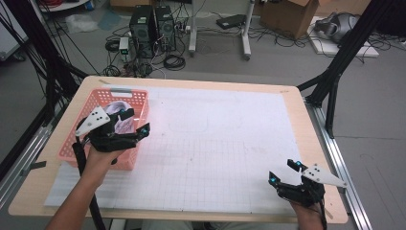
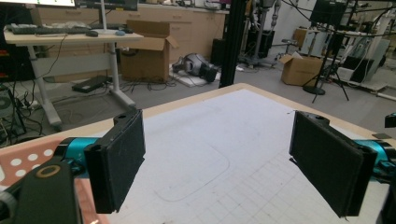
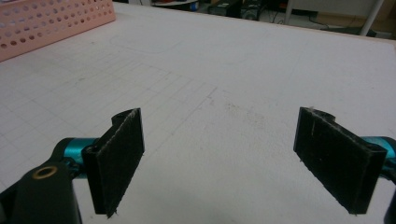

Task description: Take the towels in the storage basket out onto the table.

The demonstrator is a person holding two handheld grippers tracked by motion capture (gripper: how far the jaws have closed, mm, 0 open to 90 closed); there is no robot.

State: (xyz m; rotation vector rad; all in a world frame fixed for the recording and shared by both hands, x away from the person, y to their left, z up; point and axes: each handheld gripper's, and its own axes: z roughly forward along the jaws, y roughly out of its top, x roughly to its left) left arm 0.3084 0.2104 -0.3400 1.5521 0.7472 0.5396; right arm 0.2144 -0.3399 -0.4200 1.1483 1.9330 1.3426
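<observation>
The right gripper (image 1: 286, 171) hovers near the table's front edge, flat black padded jaws wide apart, nothing between them; bare white gridded paper mat (image 1: 225, 148) stretches ahead; farther off, the left gripper (image 1: 135, 120), jaws likewise spread and empty, hangs over the pink perforated plastic basket (image 1: 95, 100) holding crumpled white material (image 1: 115, 108).

Bright even indoor light, soft faint shadows, mild blur, slight glare on white mat (image 1: 215, 143)
</observation>
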